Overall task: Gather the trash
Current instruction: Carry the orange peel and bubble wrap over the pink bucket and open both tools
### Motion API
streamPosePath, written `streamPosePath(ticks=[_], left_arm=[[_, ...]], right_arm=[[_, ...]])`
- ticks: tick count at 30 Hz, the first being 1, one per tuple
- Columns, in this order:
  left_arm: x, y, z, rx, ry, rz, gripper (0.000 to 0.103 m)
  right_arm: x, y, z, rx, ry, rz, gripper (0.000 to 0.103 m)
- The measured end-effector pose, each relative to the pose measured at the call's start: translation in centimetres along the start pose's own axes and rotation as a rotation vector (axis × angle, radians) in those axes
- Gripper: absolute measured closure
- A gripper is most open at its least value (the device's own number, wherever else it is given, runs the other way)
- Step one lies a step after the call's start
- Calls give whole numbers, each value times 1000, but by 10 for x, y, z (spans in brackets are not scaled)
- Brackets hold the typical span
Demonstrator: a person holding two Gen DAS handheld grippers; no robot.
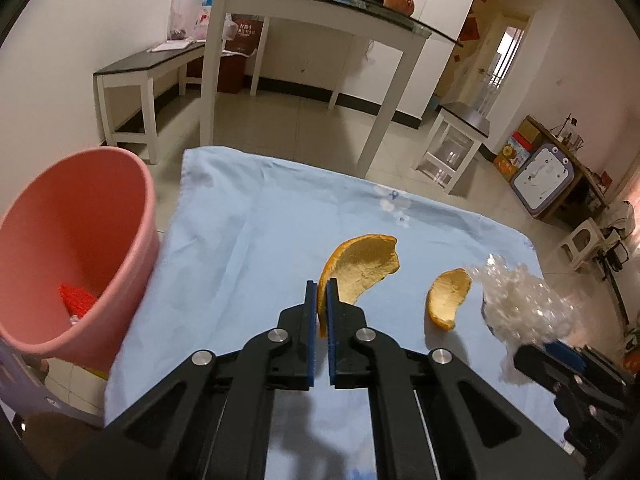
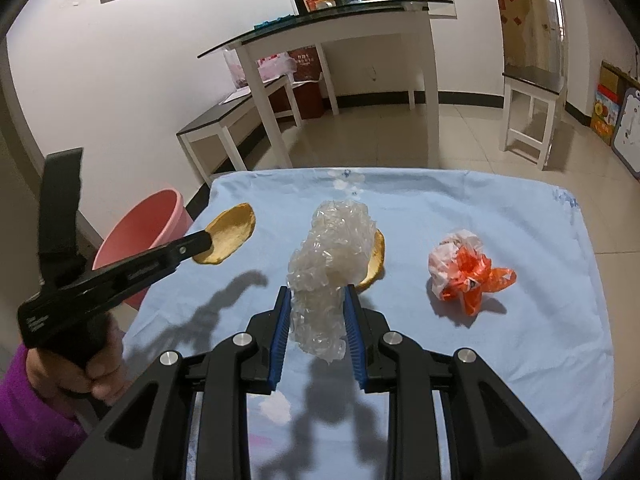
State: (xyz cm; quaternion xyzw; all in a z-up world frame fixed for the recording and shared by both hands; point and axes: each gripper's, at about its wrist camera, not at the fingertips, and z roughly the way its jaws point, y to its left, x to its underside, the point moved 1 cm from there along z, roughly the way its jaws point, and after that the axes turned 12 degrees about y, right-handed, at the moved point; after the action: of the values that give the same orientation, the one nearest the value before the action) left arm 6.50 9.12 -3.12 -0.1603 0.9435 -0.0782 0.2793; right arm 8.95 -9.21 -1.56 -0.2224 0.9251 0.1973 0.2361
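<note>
Orange peel (image 1: 362,268) is pinched in the nearly closed left claw (image 1: 322,286), lifted right of the pink bucket (image 1: 60,248). Crumpled clear plastic (image 2: 328,264) is clamped in the right claw (image 2: 316,294). Only the right view shows the orange-and-white bag (image 2: 466,274); its print is unreadable.

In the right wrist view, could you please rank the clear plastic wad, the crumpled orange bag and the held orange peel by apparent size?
1. clear plastic wad, though nearest the camera
2. crumpled orange bag
3. held orange peel, unsure against the bag, being raised off the cloth.
</note>
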Motion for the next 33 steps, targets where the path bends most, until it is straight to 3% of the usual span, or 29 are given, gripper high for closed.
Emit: streamPosePath(ticks=[9,15,23,33], left_arm=[[12,14,-51,2,-85,-3,99],[13,47,-85,-26,-159,-51,99],[14,108,-119,-168,-243,-163,99],[23,156,-102,-223,-185,-259,99]], right_arm=[[-6,30,1,-39,-12,-45,77],[-23,66,6,-83,-14,-110,77],[-48,132,23,-170,-3,-236,77],[-71,207,64,-245,71,-345,77]])
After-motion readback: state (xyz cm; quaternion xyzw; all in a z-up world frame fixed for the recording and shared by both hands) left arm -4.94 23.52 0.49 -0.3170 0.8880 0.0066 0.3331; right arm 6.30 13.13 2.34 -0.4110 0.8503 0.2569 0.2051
